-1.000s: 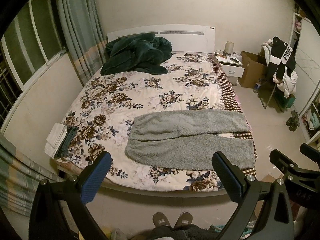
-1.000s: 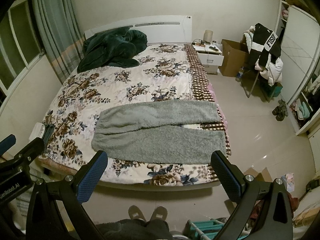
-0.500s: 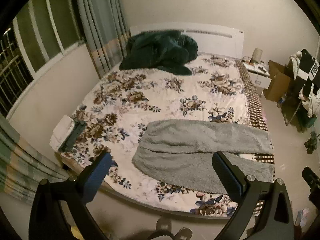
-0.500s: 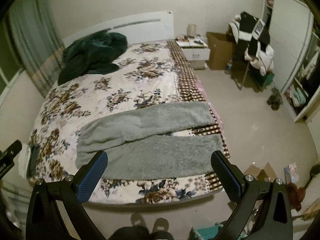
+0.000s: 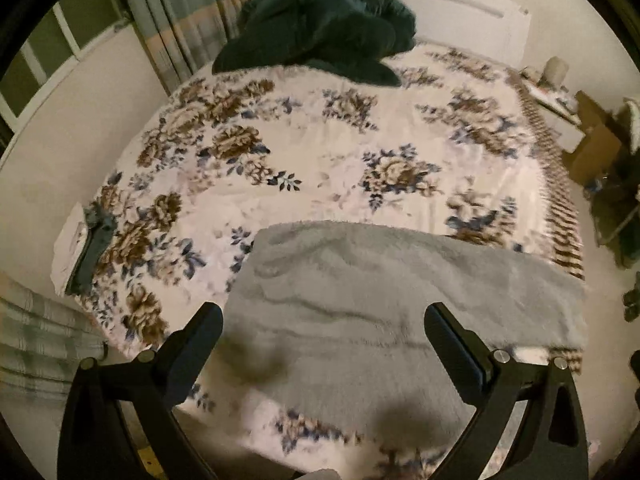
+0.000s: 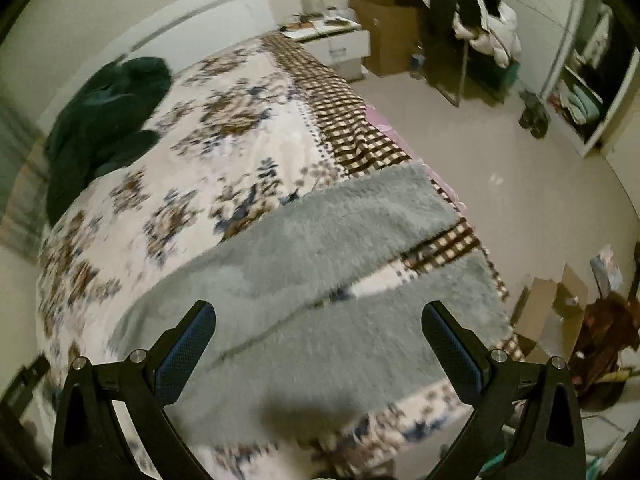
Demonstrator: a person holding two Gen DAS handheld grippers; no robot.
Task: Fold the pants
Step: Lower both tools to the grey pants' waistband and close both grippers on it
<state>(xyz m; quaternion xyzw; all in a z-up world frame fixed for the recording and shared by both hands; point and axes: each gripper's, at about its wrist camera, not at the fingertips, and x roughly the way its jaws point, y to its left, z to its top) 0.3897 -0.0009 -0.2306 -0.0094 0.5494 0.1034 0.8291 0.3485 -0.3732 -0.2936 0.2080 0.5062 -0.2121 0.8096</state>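
Grey fleece pants lie flat across the foot of a bed with a floral cover, waist to the left, legs to the right. In the right wrist view the two legs lie side by side with a strip of cover showing between them. My left gripper is open and empty, close above the waist end. My right gripper is open and empty, close above the near leg.
A dark green blanket is heaped at the headboard. Folded cloths sit at the bed's left corner. A nightstand, cardboard boxes, a chair with clothes and floor clutter stand right of the bed.
Both grippers have moved forward and down toward the pants, left toward the waist, right toward the legs. Both stay open. The pants have not moved.
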